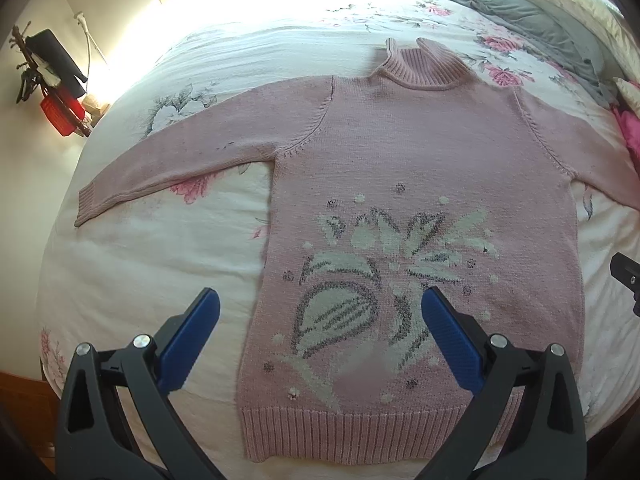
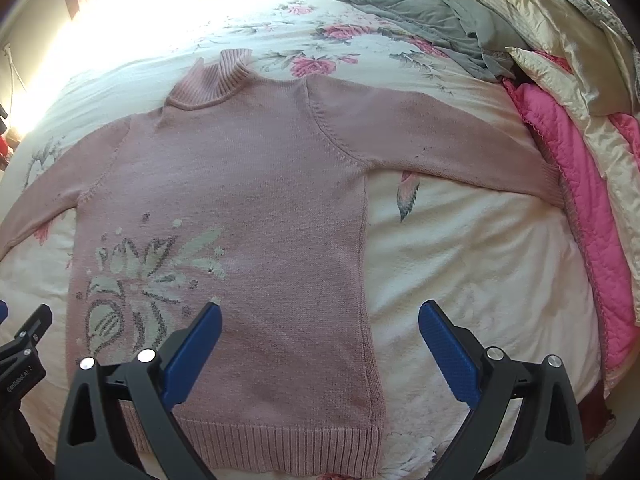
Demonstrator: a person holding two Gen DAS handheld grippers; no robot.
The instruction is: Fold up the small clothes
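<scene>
I see a matt pink knit sweater (image 1: 420,152) with ribbed hem, a soft cotton floral bedspread (image 1: 168,264), glossy satin pillows (image 2: 532,12), and textured blue plastic pads (image 2: 448,344).

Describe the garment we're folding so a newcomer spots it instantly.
On the floral bedspread lies a pink knit sweater, spread flat with both sleeves out. Unlike the grey blanket and hot-pink quilt by the pillows, it has a ribbed high collar and a white-and-grey flower motif.
</scene>
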